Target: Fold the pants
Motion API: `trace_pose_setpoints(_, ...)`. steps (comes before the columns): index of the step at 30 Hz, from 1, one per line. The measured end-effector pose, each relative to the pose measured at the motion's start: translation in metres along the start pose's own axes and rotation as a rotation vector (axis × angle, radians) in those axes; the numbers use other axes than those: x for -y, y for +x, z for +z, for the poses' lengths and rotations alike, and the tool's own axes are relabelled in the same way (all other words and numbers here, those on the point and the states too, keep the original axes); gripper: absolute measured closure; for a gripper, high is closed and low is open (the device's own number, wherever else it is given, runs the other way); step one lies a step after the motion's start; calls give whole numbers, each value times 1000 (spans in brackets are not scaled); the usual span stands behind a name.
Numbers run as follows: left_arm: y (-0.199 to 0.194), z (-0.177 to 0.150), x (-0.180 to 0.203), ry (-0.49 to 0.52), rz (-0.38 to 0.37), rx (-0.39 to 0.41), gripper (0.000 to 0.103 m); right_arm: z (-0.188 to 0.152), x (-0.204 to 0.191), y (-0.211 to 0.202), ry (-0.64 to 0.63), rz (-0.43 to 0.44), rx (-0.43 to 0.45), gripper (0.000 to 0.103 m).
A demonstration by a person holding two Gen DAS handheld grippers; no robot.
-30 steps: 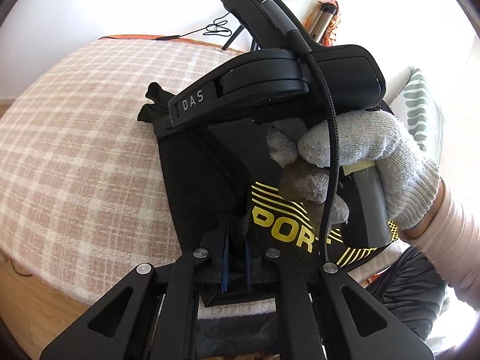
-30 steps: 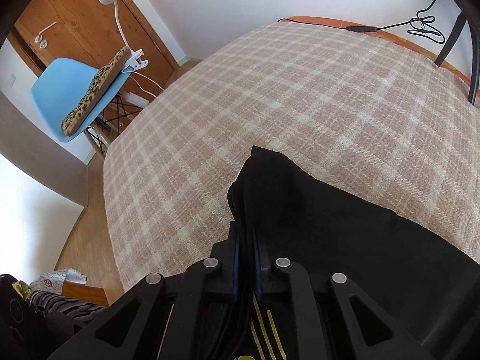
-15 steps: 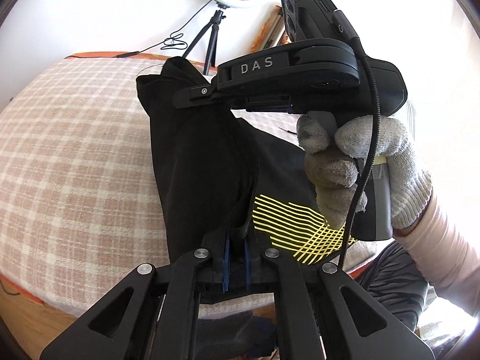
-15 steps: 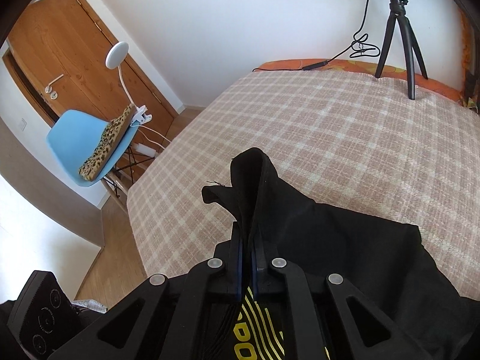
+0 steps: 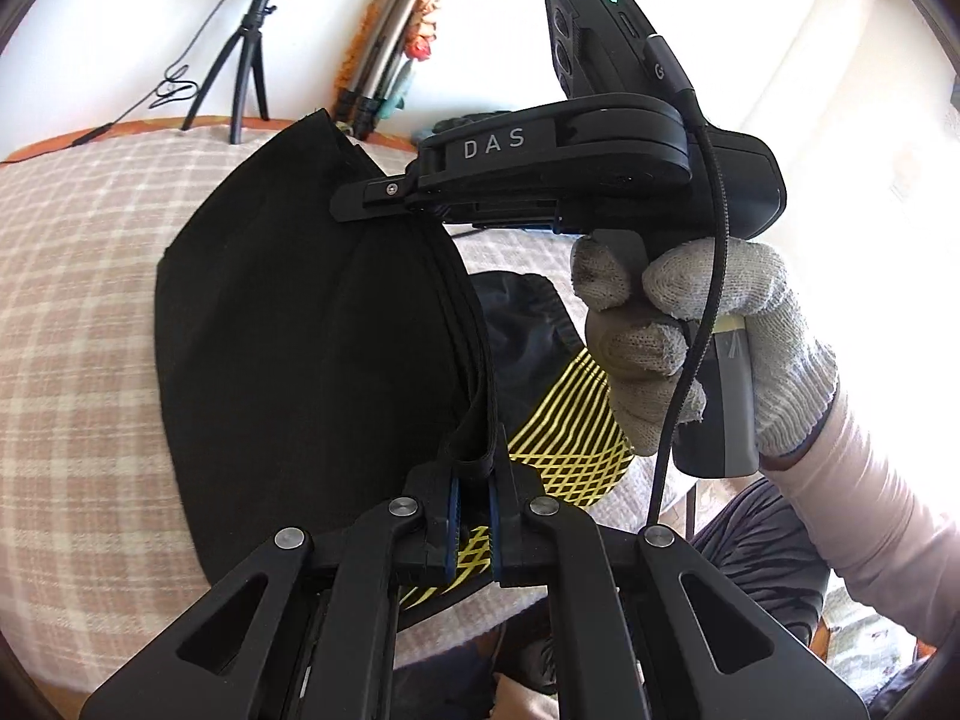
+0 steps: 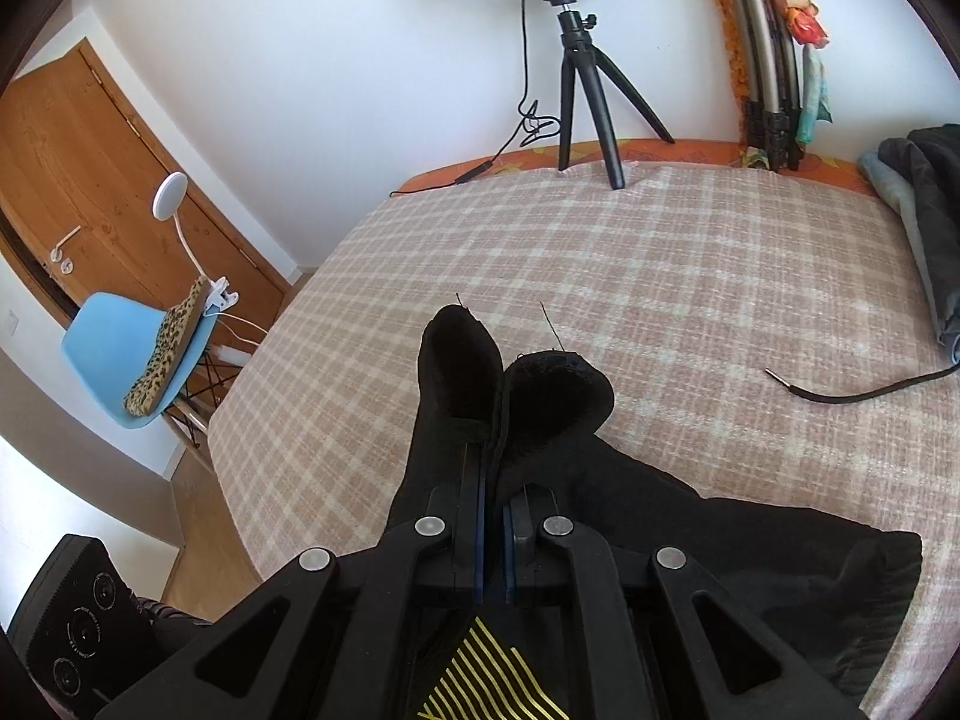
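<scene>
Black pants [image 5: 300,348] with a yellow line print [image 5: 564,432] hang lifted above a bed with a pink checked cover [image 5: 78,312]. My left gripper [image 5: 474,492] is shut on a bunched edge of the pants. In the left wrist view the right gripper [image 5: 372,201], held by a gloved hand [image 5: 708,336], pinches the pants' far end. In the right wrist view my right gripper [image 6: 493,480] is shut on two black folds of the pants [image 6: 516,396] that stick up past its fingers. The rest of the cloth drapes down to the right [image 6: 780,588].
A ring light on a tripod [image 6: 576,78] stands at the bed's far edge. Dark and blue clothes [image 6: 918,192] lie at the bed's right, with a black cord [image 6: 852,393] on the cover. A blue chair [image 6: 132,354] and a wooden door [image 6: 90,192] are at left.
Both grippers have moved across the bed toward its far side and risen, carrying the pants. The pants' end now stands higher, and the ring light and tripod have come into view.
</scene>
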State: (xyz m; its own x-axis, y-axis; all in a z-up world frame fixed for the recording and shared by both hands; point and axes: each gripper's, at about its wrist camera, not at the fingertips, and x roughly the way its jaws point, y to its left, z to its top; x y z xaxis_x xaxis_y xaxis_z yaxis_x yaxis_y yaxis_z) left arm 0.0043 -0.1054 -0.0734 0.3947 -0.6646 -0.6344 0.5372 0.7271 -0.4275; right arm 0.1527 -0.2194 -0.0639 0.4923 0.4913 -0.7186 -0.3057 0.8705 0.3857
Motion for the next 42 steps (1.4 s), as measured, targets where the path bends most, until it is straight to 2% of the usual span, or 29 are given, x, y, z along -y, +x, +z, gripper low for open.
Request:
trace_pose_setpoints(7,59,0,39,82,-46,-103,97,-23,60,-15,74,-85,-19,101)
trace_pose_setpoints(13,93,11,53,116,-90,-138,97,-33,86,-34,95,-129,-6,101)
trace_pose_setpoints(28,133,28,83,149,-151,-187,97,-49,127,-60,142,-188,2,101)
trace_pose_setpoints(29,133,31,83,144,-155,-200,96,-50,128,-60,143,-195,-1,101)
trace_pose_setpoints(30,134,32,82,141,-159,-210,89,-52,131,-60,144,-201,-2,101)
trace_pose_setpoints(32,130,31,78,138,-146,-226,82,-54,134,-60,144,-200,-4,101)
trace_pose_setpoints(35,114,29,68,103,-158,-232,79,-57,135,-61,133,-205,-3,101)
trace_pose_setpoints(38,89,30,49,92,-125,-183,74,-61,141,-62,143,-192,-3,101)
trace_pose_setpoints(40,76,31,32,98,-27,-126,74,-62,143,-63,134,-155,5,101)
trace_pose_setpoints(42,69,33,17,109,66,-111,74,-62,147,-63,144,-115,2,91)
